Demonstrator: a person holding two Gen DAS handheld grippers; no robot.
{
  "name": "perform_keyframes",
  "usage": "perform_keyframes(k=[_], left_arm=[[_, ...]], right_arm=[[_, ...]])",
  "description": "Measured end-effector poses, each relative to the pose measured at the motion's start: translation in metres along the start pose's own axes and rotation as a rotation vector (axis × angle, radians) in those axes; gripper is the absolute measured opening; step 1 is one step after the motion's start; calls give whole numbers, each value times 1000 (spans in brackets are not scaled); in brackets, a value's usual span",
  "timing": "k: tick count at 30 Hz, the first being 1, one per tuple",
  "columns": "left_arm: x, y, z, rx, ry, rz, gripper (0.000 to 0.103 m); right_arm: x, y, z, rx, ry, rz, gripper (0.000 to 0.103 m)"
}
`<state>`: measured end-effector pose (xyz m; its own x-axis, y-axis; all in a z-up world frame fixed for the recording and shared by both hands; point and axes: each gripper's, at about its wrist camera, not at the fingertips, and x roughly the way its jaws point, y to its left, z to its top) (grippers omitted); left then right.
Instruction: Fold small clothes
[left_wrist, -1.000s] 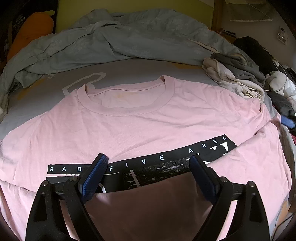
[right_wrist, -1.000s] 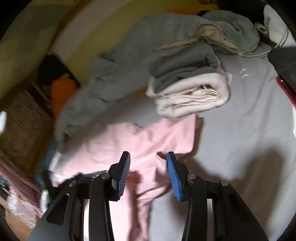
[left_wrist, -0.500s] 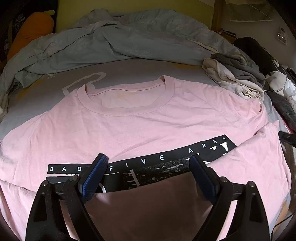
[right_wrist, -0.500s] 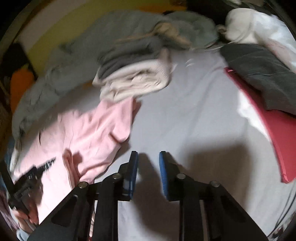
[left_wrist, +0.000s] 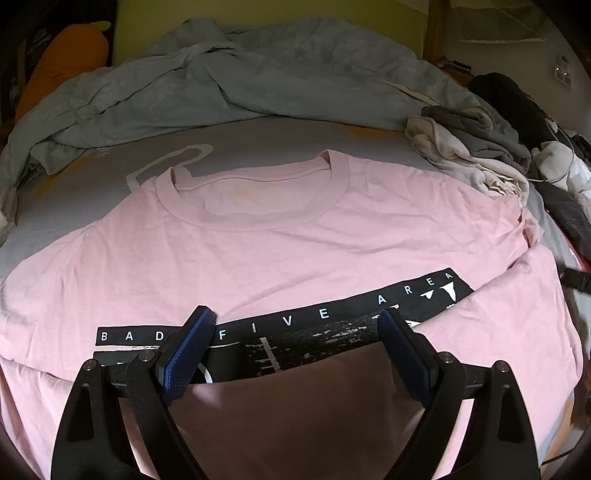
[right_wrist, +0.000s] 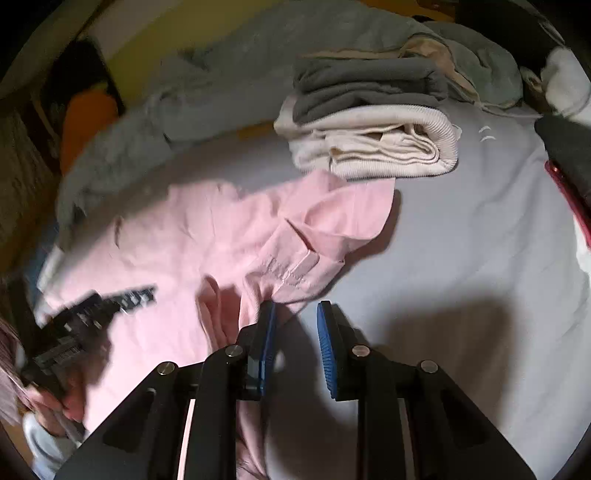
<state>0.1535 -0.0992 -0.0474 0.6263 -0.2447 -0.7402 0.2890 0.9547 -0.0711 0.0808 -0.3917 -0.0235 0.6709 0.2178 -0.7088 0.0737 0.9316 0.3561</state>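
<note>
Left wrist view: a pink T-shirt (left_wrist: 295, 251) is lying spread face up across the middle of the frame on a grey bed (left_wrist: 92, 192), its round collar toward the top and a black printed band running across its lower part. Its bottom hem is lying folded up over the print at the lower centre. The left hand-held gripper (left_wrist: 295, 328) is standing wide open above that folded hem, its blue pads well apart and gripping nothing. A rumpled grey duvet (left_wrist: 258, 74) is filling the upper part of the frame, an orange plush (left_wrist: 62, 59) is sitting at the upper left, and a stack of folded clothes (left_wrist: 469, 155) is lying at the right, just beside the shirt's shoulder.

Right wrist view: the shirt (right_wrist: 207, 236) is filling the left and centre, its sleeve (right_wrist: 332, 221) lying bunched and creased just below the stack (right_wrist: 369, 136) in the upper centre. The right hand-held gripper (right_wrist: 295, 314) is at the lower centre, its jaws having just been closing; they are now standing narrowly apart, with only bare sheet showing in the gap. The left pad is sitting right at the sleeve's edge; whether it is touching the cloth I cannot tell. At the lower left, blurred, a hand (right_wrist: 55, 402) is holding the left gripper (right_wrist: 70, 332).
</note>
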Motion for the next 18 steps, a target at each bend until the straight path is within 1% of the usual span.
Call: perform_keyframes(k=[1, 3, 5, 8, 10, 11, 13, 14, 15, 16, 17, 18], left_arm=[[0, 0, 0, 1, 0, 1, 90], [0, 0, 0, 1, 0, 1, 90], [0, 1, -1, 2, 1, 0, 90], [0, 1, -1, 3, 3, 1, 90], [0, 1, -1, 4, 4, 1, 90], [0, 1, -1, 4, 4, 0, 90], [0, 1, -1, 4, 4, 0, 90], [0, 1, -1, 4, 5, 0, 90], [0, 1, -1, 4, 5, 0, 90], [0, 1, -1, 4, 5, 1, 90], [0, 1, -1, 4, 5, 1, 90], [0, 1, -1, 4, 5, 1, 90]], right_arm=[[-1, -5, 2, 32, -18, 19, 26], [0, -11, 7, 70, -33, 24, 29], [7, -13, 14, 82, -26, 21, 29], [15, -10, 21, 91, -7, 56, 29], [15, -8, 22, 103, -19, 71, 35], [13, -8, 21, 111, -30, 80, 43], [10, -7, 20, 125, -53, 71, 44], [11, -5, 20, 114, -49, 60, 42], [13, -2, 21, 93, -46, 45, 33], [13, 1, 20, 72, -45, 18, 29], [15, 3, 21, 59, -44, -5, 20], [17, 4, 21, 54, -43, -21, 6]])
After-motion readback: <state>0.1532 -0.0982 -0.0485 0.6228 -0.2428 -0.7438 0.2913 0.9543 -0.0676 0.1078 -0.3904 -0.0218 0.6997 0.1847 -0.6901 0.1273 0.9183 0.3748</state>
